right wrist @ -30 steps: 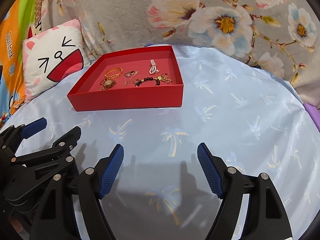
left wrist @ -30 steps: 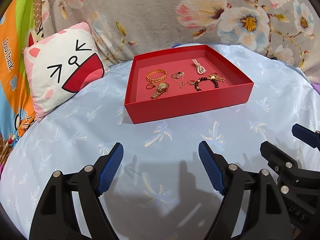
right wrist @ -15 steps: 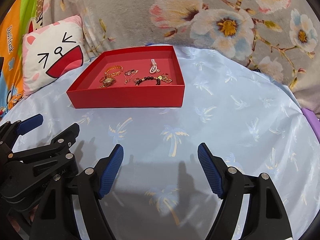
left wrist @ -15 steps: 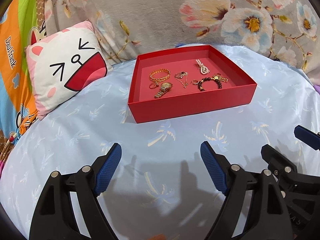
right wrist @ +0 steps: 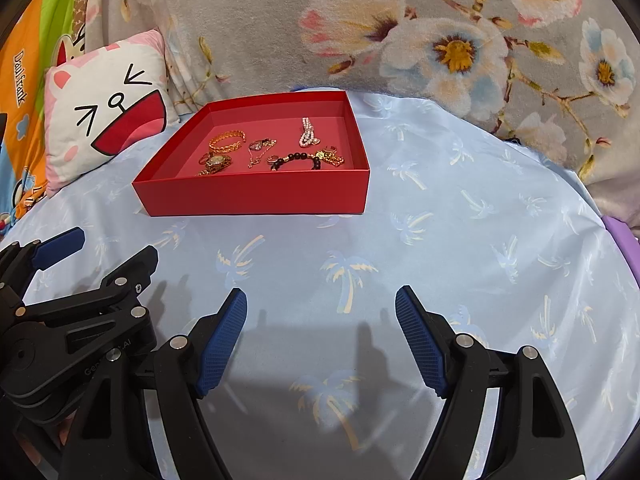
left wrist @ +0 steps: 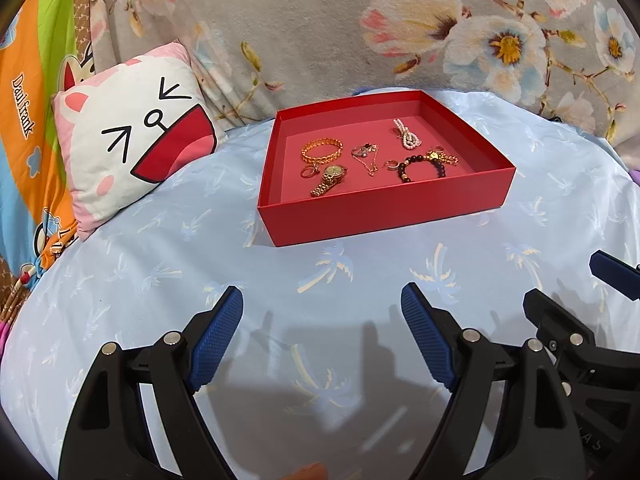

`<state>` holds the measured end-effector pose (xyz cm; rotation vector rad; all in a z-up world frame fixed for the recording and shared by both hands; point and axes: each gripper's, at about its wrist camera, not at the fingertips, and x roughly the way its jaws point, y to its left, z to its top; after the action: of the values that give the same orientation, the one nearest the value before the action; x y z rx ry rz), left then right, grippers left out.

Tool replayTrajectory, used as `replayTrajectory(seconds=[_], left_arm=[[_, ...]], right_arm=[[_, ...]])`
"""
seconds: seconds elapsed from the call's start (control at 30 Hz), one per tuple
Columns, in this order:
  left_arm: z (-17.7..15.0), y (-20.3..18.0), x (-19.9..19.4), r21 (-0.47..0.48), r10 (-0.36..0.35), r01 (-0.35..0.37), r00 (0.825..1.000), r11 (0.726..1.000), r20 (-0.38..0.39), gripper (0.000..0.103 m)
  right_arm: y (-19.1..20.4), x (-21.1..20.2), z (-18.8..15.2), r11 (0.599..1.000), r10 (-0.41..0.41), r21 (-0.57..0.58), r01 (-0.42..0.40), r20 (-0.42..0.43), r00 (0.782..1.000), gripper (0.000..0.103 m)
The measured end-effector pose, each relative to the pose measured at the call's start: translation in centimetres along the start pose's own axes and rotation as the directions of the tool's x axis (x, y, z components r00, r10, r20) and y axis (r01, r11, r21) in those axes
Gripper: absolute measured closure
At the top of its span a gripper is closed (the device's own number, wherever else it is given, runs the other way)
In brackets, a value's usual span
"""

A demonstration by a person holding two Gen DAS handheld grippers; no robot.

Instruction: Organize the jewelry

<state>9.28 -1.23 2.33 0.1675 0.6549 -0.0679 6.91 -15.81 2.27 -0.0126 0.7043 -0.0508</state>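
Note:
A shallow red box (left wrist: 384, 208) (right wrist: 256, 200) sits on the light blue palm-print sheet. Inside lie a gold chain bracelet (left wrist: 322, 150) (right wrist: 227, 140), a gold watch (left wrist: 330, 179) (right wrist: 218, 163), a thin chain with a charm (left wrist: 366, 156), a pearl strand (left wrist: 406, 138) (right wrist: 308, 137), a black bead bracelet (left wrist: 420, 166) (right wrist: 298, 160) and small rings. My left gripper (left wrist: 322, 312) is open and empty, well short of the box. My right gripper (right wrist: 320, 312) is open and empty too, beside the left one.
A white cat-face pillow (left wrist: 132, 148) (right wrist: 108, 108) leans at the left of the box. A grey floral blanket (left wrist: 400, 28) rises behind it. A colourful cartoon cloth (left wrist: 28, 120) hangs at the far left. The sheet (right wrist: 460, 240) stretches right of the box.
Both grippers have drifted slightly, so the box sits a little further right in the left view. Both stay open and empty. The jewelry has not moved.

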Motion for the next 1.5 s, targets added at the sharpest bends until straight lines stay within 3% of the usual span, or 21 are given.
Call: replayTrajectory(seconds=[1.5], left_arm=[[0.01,0.09,-0.12,0.004,0.013,-0.013,1.000,1.000,0.008,0.024]], right_arm=[[-0.12,0.05,0.09,1.000,-0.001,-0.002,0.001,0.001,1.000,0.028]])
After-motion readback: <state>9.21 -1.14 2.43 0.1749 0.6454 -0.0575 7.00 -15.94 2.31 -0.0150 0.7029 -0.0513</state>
